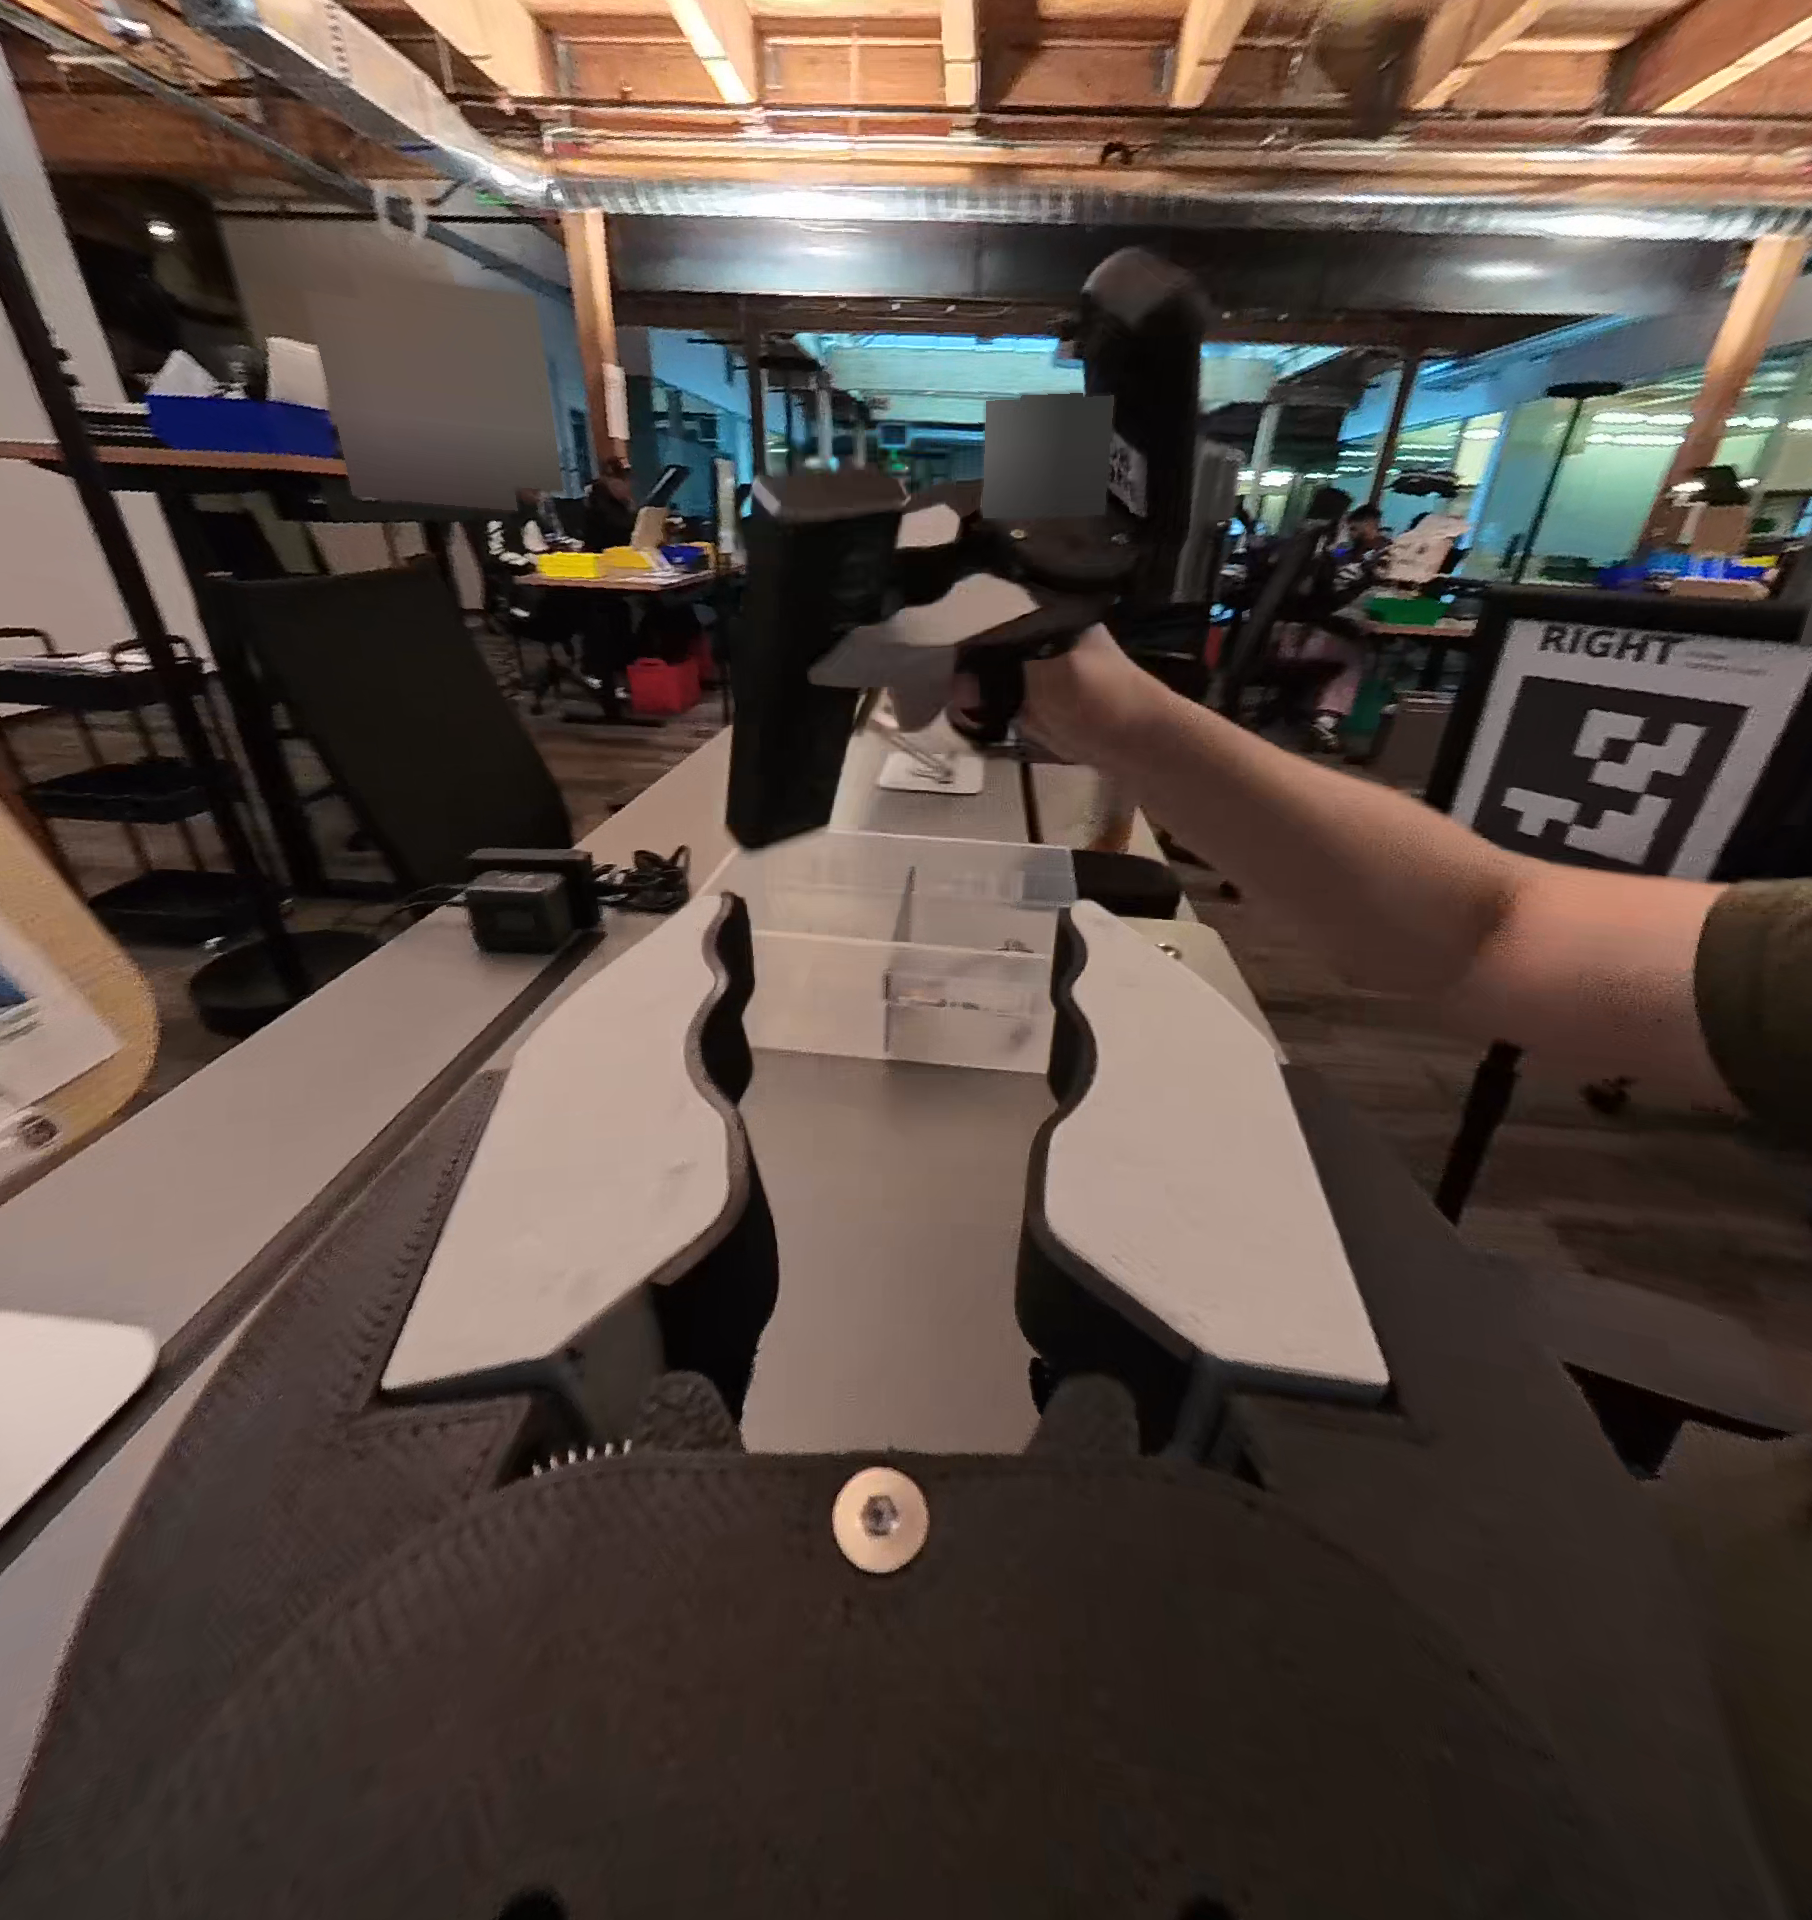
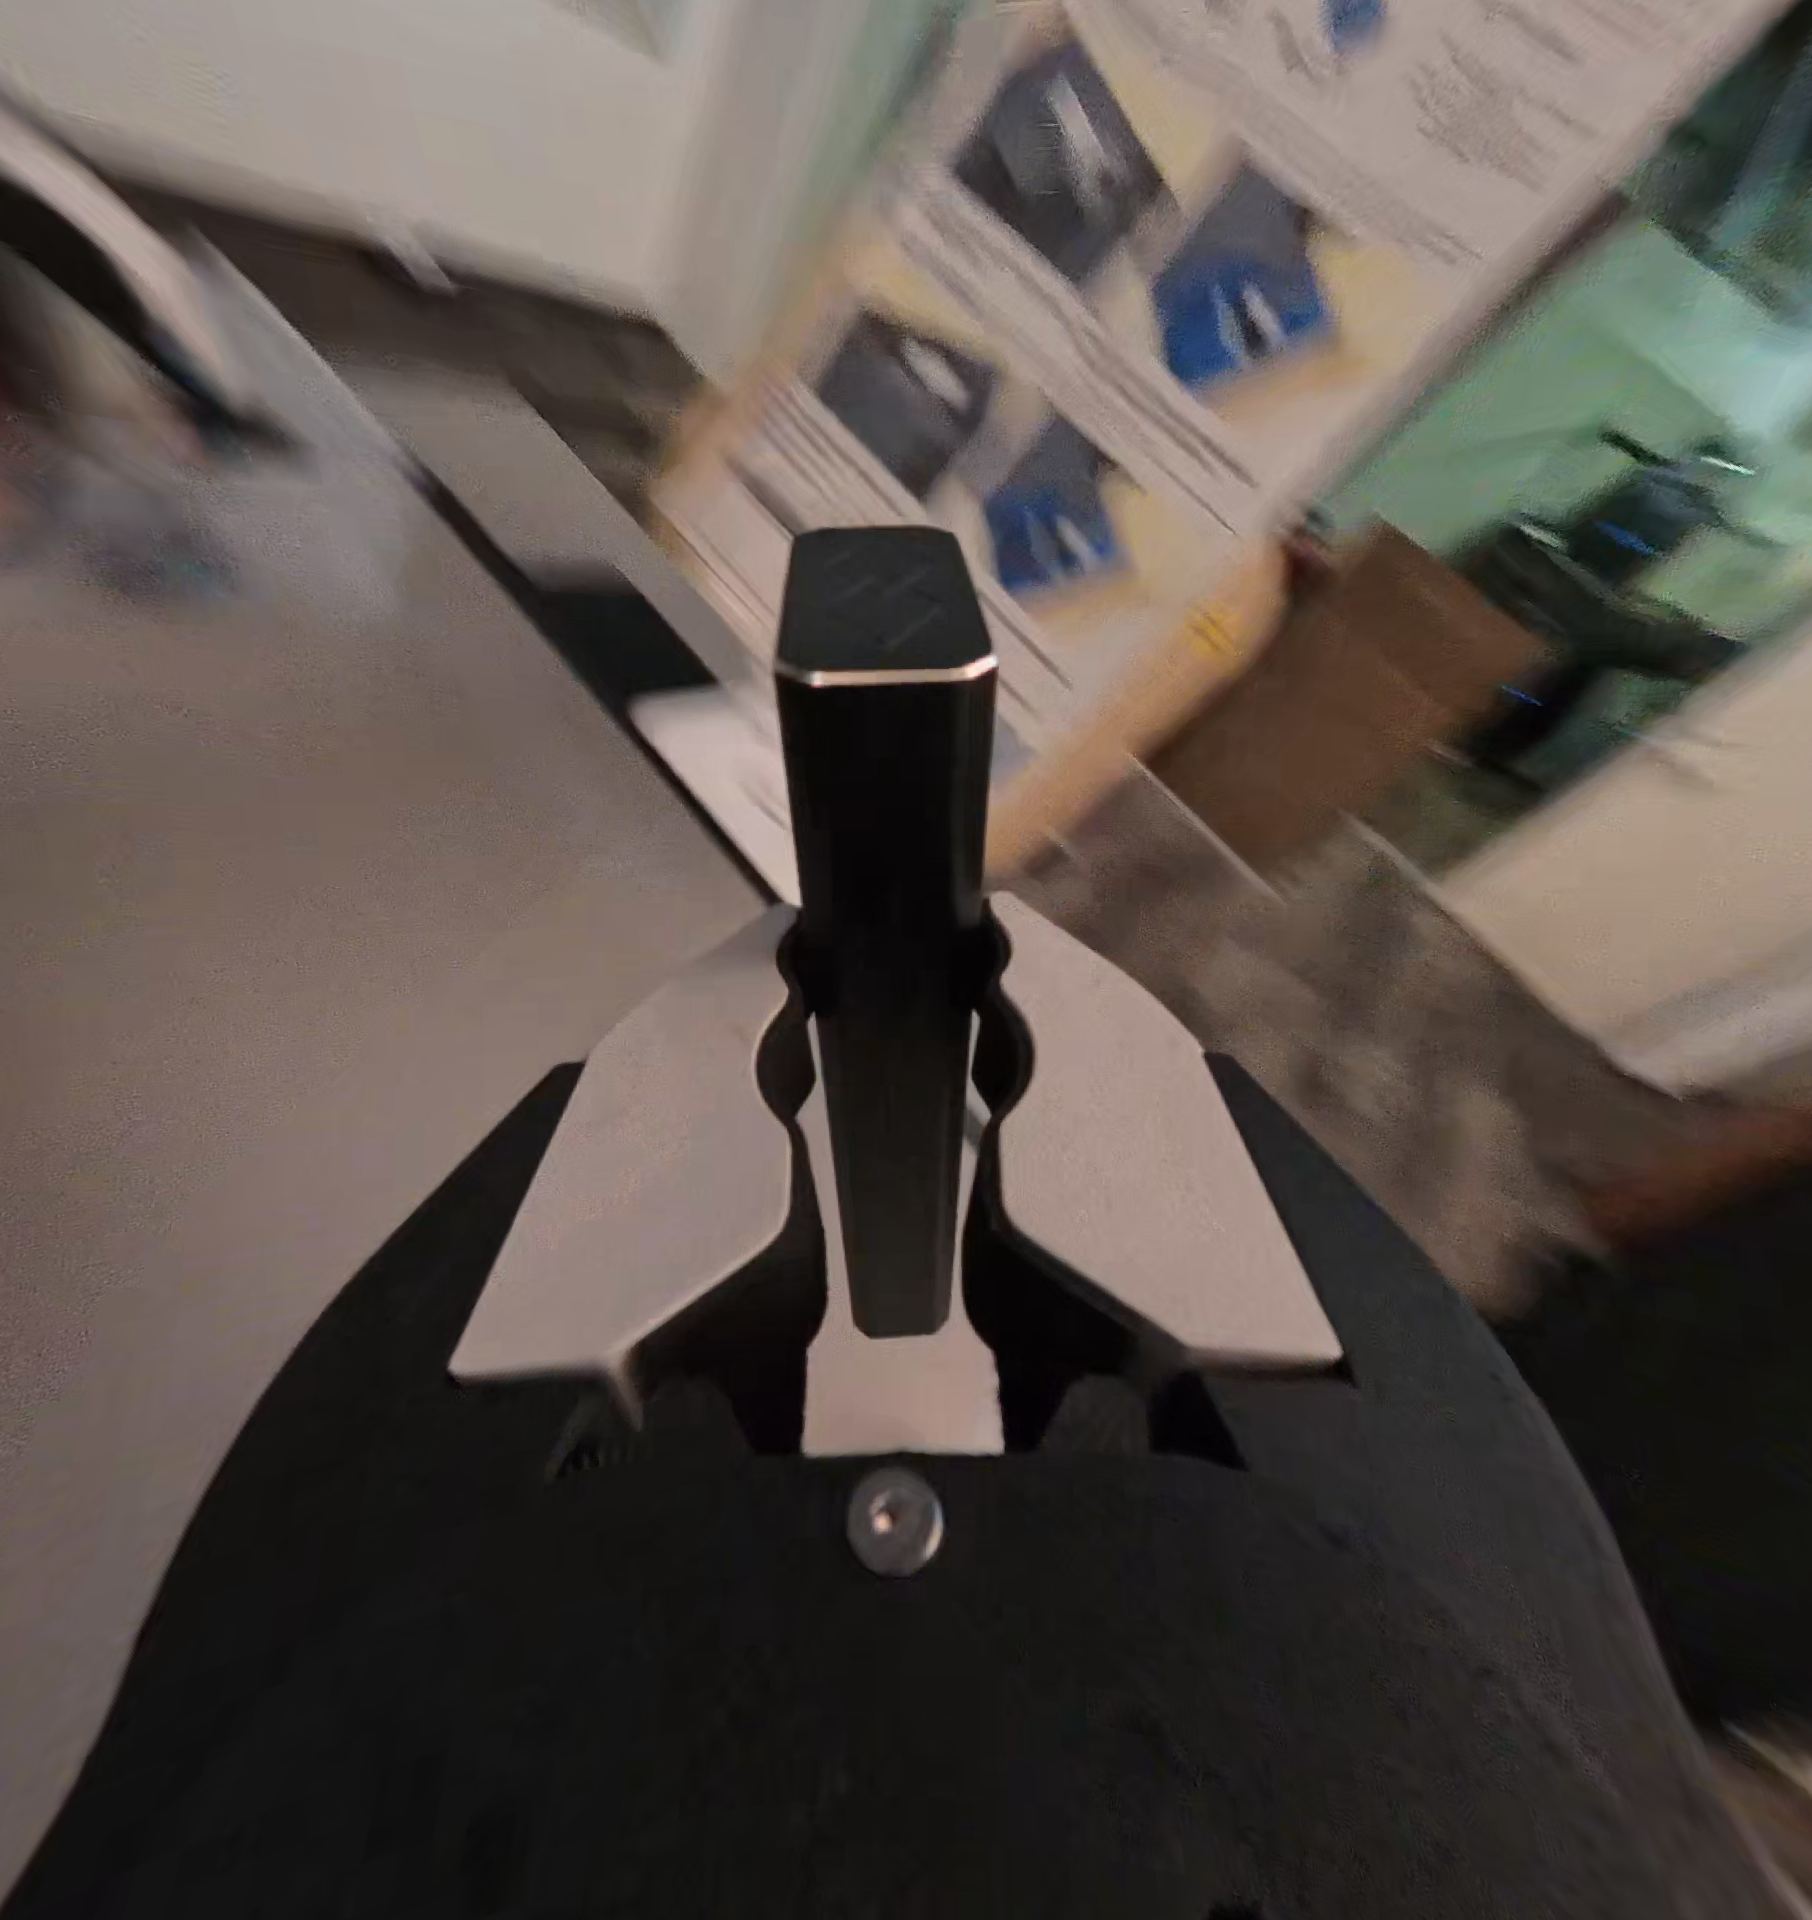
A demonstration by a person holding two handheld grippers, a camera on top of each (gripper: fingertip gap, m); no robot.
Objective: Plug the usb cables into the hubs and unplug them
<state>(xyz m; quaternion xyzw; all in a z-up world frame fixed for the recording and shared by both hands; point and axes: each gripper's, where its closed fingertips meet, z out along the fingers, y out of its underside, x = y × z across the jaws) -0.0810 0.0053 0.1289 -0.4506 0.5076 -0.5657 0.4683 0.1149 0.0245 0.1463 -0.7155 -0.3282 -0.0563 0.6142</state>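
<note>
Hub lifted clear of the surface, left tool waiting

Nearest, the left tool (image 1: 897,1023) gapes, nothing held; beyond it sits a clear divided box (image 1: 907,961). Above that box the right tool (image 2: 894,971) clamps a black, matte, slab-shaped hub (image 2: 886,935) mid-body: likely rigid, light, somewhat slick; flat sides suit gripping.

clear divided box (image 1: 902,961) on grey table (image 1: 258,1122) — black charger (image 1: 523,902) nearby

Your right wrist view: background smeared, pale grey tabletop (image 2: 206,831) and wooden board with printed sheets (image 2: 1089,343) unreadable. Contents of your clear plastic divided box (image 1: 912,966) too small to tell.
</note>
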